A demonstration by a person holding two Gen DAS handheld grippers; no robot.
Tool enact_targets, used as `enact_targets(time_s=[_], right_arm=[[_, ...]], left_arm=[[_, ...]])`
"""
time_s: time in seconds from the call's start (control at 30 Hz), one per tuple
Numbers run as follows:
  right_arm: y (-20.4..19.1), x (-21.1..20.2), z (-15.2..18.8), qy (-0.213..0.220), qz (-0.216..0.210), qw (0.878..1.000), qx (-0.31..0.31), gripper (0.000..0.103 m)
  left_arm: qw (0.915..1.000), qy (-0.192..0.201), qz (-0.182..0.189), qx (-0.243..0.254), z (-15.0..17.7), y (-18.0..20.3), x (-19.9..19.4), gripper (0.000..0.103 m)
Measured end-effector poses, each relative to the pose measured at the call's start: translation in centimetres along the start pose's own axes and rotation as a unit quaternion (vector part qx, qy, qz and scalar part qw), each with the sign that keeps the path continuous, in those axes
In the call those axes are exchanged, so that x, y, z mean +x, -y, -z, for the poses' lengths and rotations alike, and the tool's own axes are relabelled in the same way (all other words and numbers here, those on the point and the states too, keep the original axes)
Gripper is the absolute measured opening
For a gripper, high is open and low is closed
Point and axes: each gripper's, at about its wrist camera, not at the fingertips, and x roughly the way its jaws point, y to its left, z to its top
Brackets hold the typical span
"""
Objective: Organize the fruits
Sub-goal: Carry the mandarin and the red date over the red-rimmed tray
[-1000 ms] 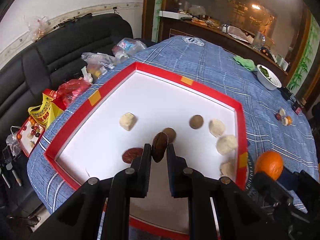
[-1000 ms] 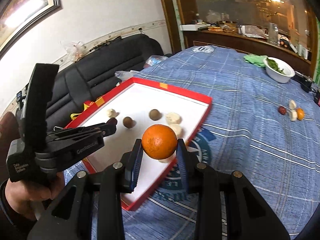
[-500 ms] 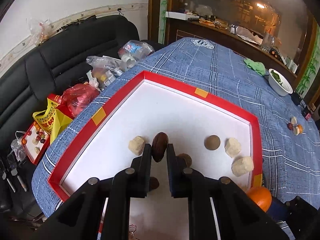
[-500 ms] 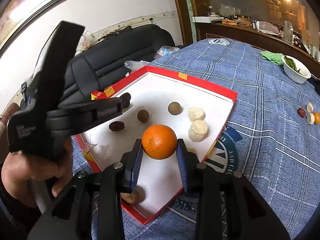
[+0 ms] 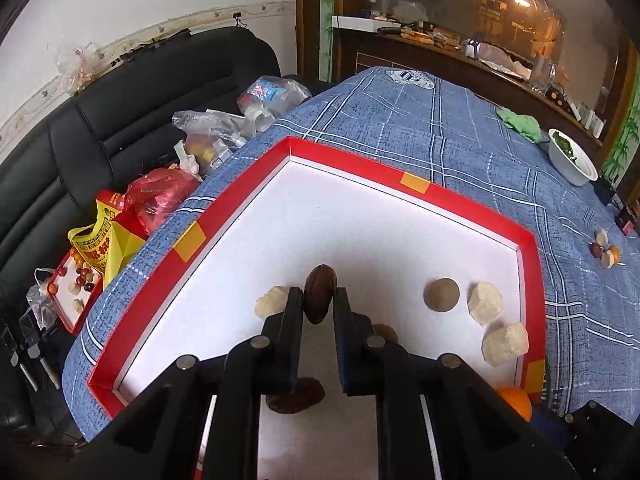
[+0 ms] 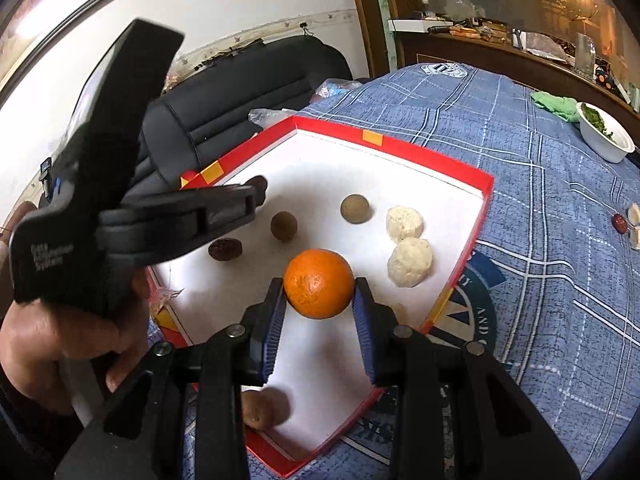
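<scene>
Now, left claw (image 5: 317,304): clamped tight on a dark brown date (image 5: 319,298) that you hold over the white floor of the red tray (image 5: 188,240), just beside a pale lump (image 5: 272,300)
Right claw (image 6: 319,300): partly closed, its blue pads pressing the two sides of the orange (image 6: 319,283), which hangs over the near half of the tray
Risk, orange: it is round and smooth and you grip it only at its widest line, so a tilt of your wrist could let it slip out, roll across the tray and knock the pale lumps or run over the low rim onto the table (image 6: 540,160)
Risk, date: you hold it by its lower half with much of it standing proud of the fingertips; my judgement is that a squeeze off centre could pop it forward
Risk, collision: your two claws work close together over one tray, and the left one crosses in front of the right view, so they could clash
Count, oranges: one
Count, dark dates in tray: two, counting the one you hold
Count, round brown fruits in tray: three
Count, pale lumps in tray: three
Count, loose cluster on the cloth far right: four small pieces, by my reading
Count, trays: one
</scene>
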Motion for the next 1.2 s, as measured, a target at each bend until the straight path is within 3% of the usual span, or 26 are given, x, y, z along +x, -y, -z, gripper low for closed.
enact_targets(time_s=[1.2], right_arm=[[0.4,0.8,-0.1,-0.005,-0.002,1.0,0.009,0.036]], left_arm=[[0.9997,0.003,-0.018,0.016,-1.6,1.0,1.0,0.013]])
